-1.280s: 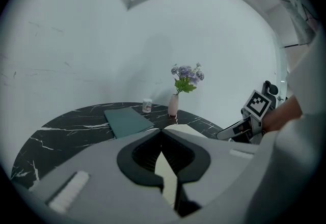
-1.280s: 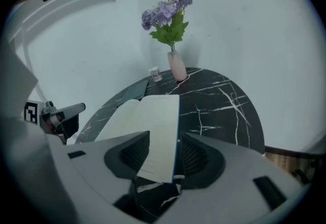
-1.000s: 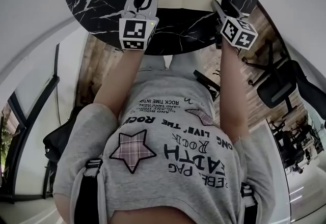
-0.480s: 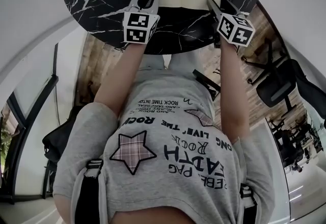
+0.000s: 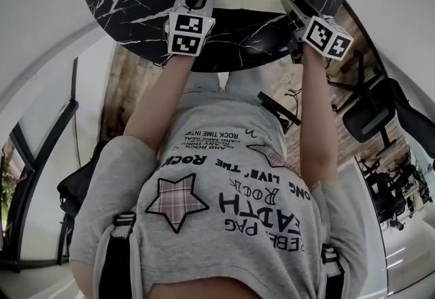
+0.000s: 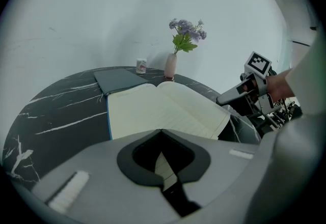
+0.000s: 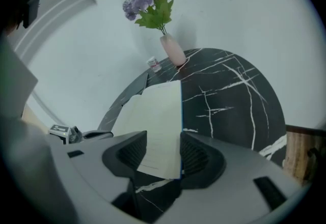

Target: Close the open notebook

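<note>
While the open notebook (image 7: 153, 116) lies flat on the black marble table (image 7: 229, 90), the right gripper (image 7: 164, 152) is set at its near right corner.
To close it well, I judge the jaws should shut on the right page together with the blue cover edge (image 7: 182, 111), then swing it over onto the left page. Its jaws stand wide, with the corner between them but not pressed. The left gripper (image 6: 162, 134) has its tips together, empty, near the left page.
</note>
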A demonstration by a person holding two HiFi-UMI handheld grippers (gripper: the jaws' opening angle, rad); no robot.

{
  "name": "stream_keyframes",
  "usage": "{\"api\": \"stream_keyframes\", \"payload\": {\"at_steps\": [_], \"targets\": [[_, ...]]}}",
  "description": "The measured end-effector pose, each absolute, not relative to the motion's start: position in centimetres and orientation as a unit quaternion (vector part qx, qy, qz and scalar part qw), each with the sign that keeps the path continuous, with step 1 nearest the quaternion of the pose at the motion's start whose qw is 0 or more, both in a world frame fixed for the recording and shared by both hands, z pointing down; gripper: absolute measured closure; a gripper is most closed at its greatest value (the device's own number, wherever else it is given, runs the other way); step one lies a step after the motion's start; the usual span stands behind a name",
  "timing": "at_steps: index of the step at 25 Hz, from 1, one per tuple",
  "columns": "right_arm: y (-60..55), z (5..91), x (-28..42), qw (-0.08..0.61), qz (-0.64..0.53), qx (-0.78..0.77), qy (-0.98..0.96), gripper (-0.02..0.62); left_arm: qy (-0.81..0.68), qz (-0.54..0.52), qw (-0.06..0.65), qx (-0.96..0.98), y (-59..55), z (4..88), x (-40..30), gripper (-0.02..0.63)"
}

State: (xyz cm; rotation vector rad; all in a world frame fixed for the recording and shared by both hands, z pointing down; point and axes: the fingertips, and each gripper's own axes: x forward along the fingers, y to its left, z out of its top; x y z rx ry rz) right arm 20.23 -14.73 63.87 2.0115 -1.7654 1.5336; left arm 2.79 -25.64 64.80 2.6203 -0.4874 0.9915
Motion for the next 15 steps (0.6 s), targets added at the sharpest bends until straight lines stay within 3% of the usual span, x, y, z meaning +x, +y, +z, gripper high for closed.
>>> {"api": "stream_keyframes", "payload": {"at_steps": [9, 15], "targets": [[-14.6, 61.7, 20.7, -0.068, 0.51, 0.638, -0.573, 0.401, -0.171, 0.335, 0.154, 0.914, -25.9, 64.6, 2.9, 0.597], [-15.0, 58.2, 20.3, -0.132, 0.498, 0.614, -0.597, 0.534, -0.167, 0.34, 0.149, 0.913, -25.9, 64.7, 2.9, 0.597]]}}
